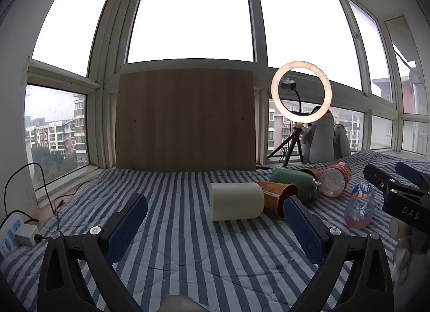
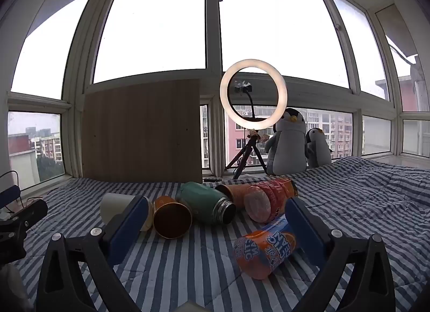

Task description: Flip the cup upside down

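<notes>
A cream cup (image 1: 236,200) lies on its side on the striped blanket (image 1: 174,185), ahead of my open, empty left gripper (image 1: 215,220). It also shows in the right wrist view (image 2: 115,204), partly behind my left finger. An orange-brown cup (image 1: 279,196) lies beside it, mouth toward me (image 2: 172,219). My right gripper (image 2: 217,227) is open and empty; an orange Fanta bottle (image 2: 264,251) lies between its fingers, untouched. The right gripper shows in the left wrist view (image 1: 395,180) at the right.
A green flask (image 2: 207,202), a second brown cup (image 2: 233,192) and a red canister (image 2: 268,199) lie on their sides behind. A wooden board (image 1: 185,118), ring light on tripod (image 2: 254,94) and two plush penguins (image 2: 290,142) stand by the window. A power strip (image 1: 16,234) lies left.
</notes>
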Available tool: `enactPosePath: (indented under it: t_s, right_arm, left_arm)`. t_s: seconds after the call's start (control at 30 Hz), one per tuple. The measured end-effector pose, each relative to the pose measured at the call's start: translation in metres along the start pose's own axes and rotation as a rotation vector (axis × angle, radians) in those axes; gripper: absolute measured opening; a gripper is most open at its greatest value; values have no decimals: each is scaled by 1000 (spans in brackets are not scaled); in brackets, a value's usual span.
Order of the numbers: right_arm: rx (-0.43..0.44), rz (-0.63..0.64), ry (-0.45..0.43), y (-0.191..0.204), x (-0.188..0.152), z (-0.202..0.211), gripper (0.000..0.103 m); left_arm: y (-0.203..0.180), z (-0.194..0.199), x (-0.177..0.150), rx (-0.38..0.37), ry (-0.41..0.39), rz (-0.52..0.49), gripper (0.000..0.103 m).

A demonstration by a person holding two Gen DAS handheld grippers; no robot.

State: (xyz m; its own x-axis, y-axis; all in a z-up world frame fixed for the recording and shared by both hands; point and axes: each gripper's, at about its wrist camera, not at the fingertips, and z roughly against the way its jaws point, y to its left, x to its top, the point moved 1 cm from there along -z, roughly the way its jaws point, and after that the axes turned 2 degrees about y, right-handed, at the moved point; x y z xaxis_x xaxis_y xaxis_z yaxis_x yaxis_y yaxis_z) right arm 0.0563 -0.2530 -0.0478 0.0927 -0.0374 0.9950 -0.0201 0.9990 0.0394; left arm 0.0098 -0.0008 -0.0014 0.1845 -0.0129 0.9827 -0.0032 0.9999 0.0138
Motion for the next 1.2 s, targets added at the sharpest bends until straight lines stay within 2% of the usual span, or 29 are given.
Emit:
enactPosePath:
  t_s: [1.2]
  right_arm:
    - [-1, 1, 0, 1, 2, 1, 101]
  left_arm:
    - [-2, 2, 1, -24, 15, 23, 103]
